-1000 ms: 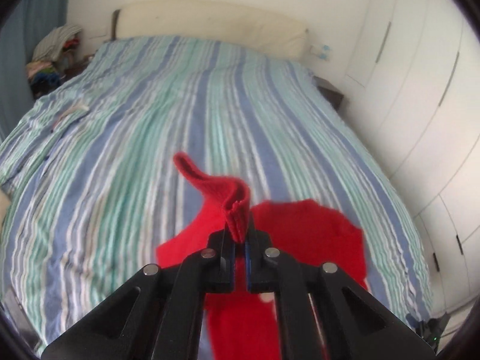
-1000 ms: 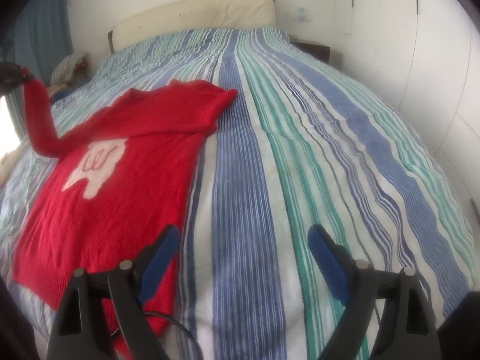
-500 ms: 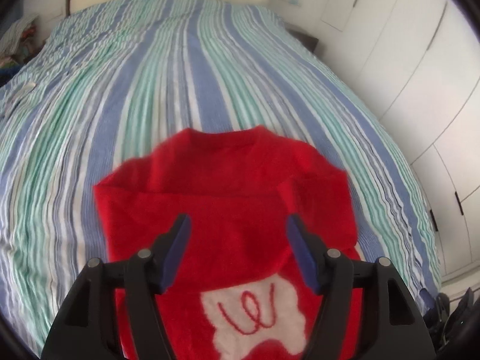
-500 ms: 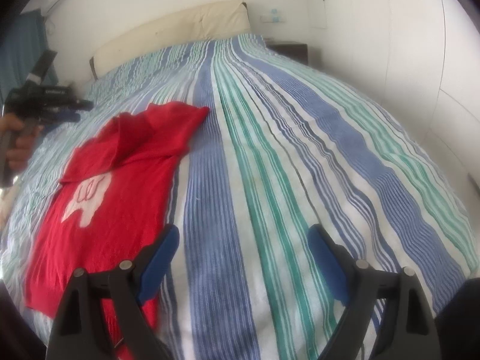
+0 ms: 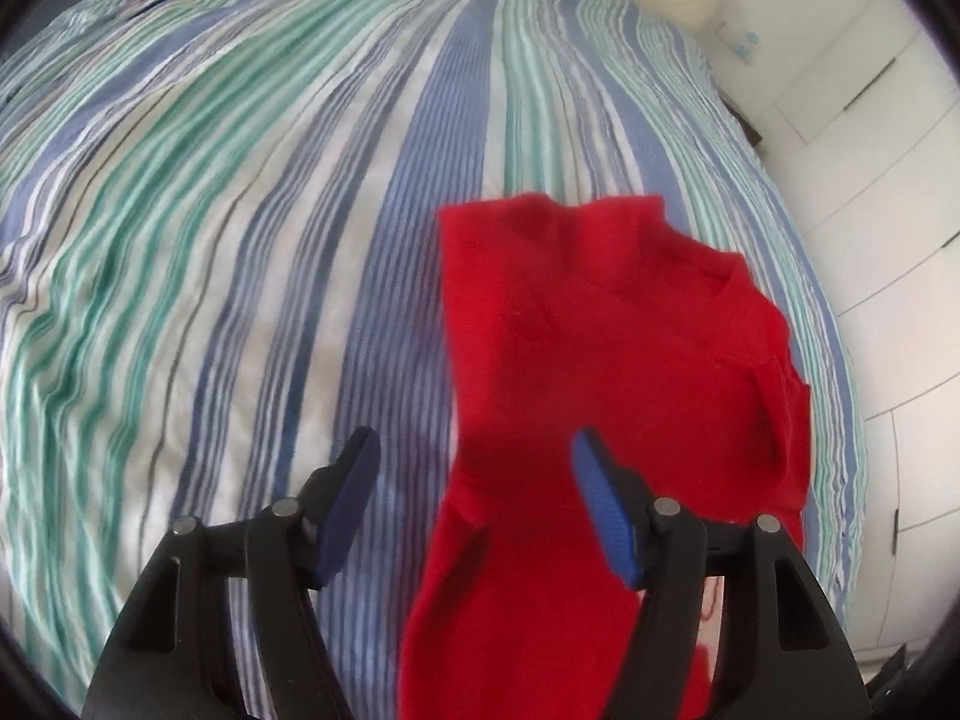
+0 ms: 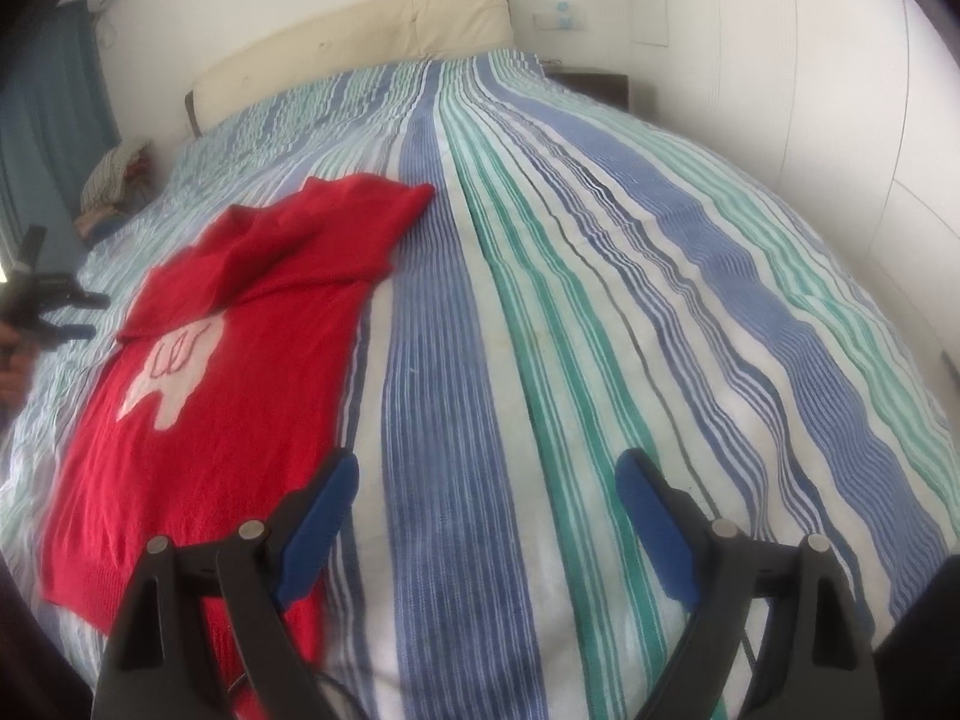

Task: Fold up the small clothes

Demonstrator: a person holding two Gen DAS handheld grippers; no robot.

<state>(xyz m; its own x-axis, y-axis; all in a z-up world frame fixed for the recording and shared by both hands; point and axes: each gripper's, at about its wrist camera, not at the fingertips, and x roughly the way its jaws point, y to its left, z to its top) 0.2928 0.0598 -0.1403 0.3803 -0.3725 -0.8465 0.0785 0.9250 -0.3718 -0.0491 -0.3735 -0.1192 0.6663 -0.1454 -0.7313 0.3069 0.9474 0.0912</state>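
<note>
From my left gripper (image 5: 474, 510), the jaws had just been opening, and nothing was between them but the edge of the red sweater (image 5: 606, 360) on the striped bed (image 5: 210, 240). From my right gripper (image 6: 486, 498), the 2 jaws stood wide apart over bare stripes, the sweater beside them, a cream headboard (image 6: 360, 54) far off.

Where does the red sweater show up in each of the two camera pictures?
Left wrist view: the red sweater fills the lower right, running under the left gripper.
Right wrist view: the red sweater lies at the left, flat on the bed.
Shared landmark: the striped bedspread.
</note>
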